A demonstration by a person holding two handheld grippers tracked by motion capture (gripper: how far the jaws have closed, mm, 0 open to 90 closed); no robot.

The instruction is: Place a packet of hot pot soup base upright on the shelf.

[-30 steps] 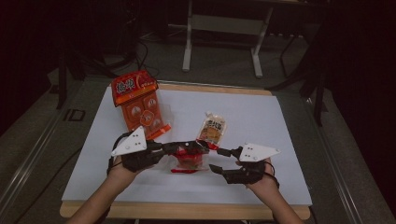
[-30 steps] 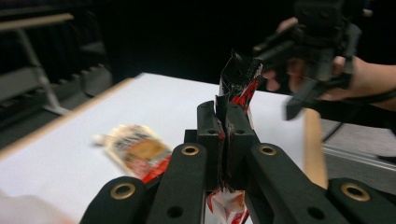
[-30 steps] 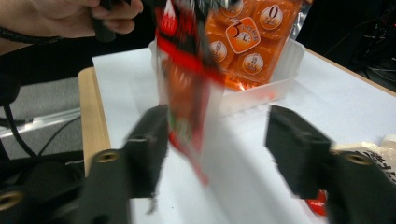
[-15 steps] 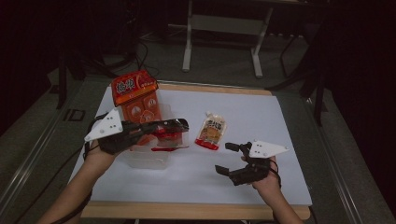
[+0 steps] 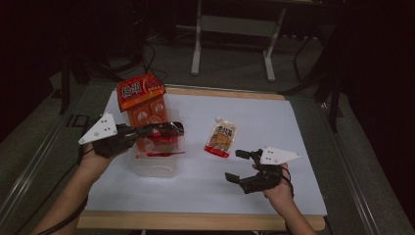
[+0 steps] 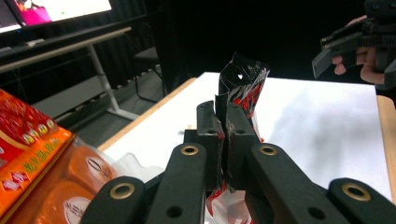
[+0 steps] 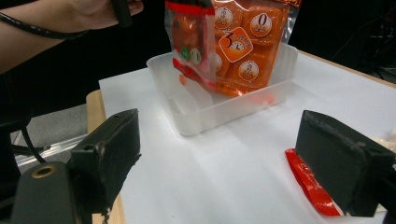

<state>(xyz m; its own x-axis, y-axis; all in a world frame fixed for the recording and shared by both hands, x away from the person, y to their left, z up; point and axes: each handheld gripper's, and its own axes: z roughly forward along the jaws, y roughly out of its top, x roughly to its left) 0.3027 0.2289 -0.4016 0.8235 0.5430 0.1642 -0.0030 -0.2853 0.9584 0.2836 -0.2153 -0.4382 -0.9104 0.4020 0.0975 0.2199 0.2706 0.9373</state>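
Observation:
My left gripper (image 5: 172, 130) is shut on a small red, black and white snack packet (image 6: 243, 86), which hangs (image 5: 159, 145) over a clear plastic bin (image 5: 155, 169). A large orange multipack bag (image 5: 143, 100) stands in that bin and leans on its far wall. The right gripper view shows the packet (image 7: 191, 44) dangling in front of the orange bag (image 7: 250, 39) above the bin (image 7: 196, 112). My right gripper (image 5: 241, 166) hovers open at the front right of the table. Its jaws have just been opening, and nothing is between them (image 7: 224, 154).
An orange-and-white spouted pouch (image 5: 222, 137) lies flat on the white table top (image 5: 274, 122) between the bin and my right gripper; its red bottom edge (image 7: 310, 182) is by the right jaw. A grey stand (image 5: 230, 29) rises behind the table.
My left gripper has carried the small packet from the table's middle leftwards to above the bin. The right gripper has let go, opened wide and stayed about where it was.

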